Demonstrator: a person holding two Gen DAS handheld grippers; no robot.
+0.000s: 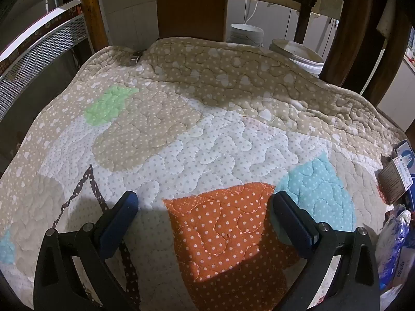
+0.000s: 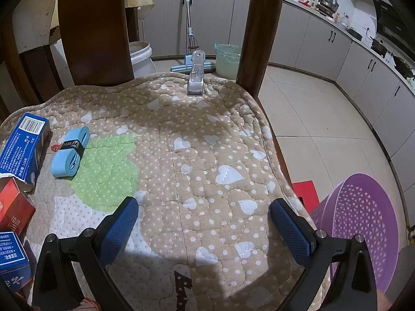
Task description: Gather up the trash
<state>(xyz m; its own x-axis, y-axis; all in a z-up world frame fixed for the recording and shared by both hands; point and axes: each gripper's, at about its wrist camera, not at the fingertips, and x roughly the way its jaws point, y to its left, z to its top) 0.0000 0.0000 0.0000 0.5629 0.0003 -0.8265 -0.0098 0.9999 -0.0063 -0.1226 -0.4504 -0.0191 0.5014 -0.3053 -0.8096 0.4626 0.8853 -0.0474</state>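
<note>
The left gripper stood with its jaws fully apart and nothing between them, angled down over the orange patch of a quilted cover. The right gripper was likewise spread wide and empty, angled down over the beige part of the same cover, near its right edge. No item had been picked up by either gripper, so the task was judged to be at its start, with all collection left to do. The trash lay to the left in the right wrist view: a long blue carton with a torn end, a red box just below it, a second blue box at the lower left, and a banded light-blue roll just beside the long carton. In the left wrist view, a small printed box and a crumpled plastic wrapper showed at the right edge. A purple perforated basket stood on the floor off the cover's right edge and was judged the likely receptacle. A metal clip sat at the far edge of the cover, and dark wooden chair posts rose behind it. White buckets and a mop stood beyond, well apart from the work area. Nothing lay between the grippers and the items.
</note>
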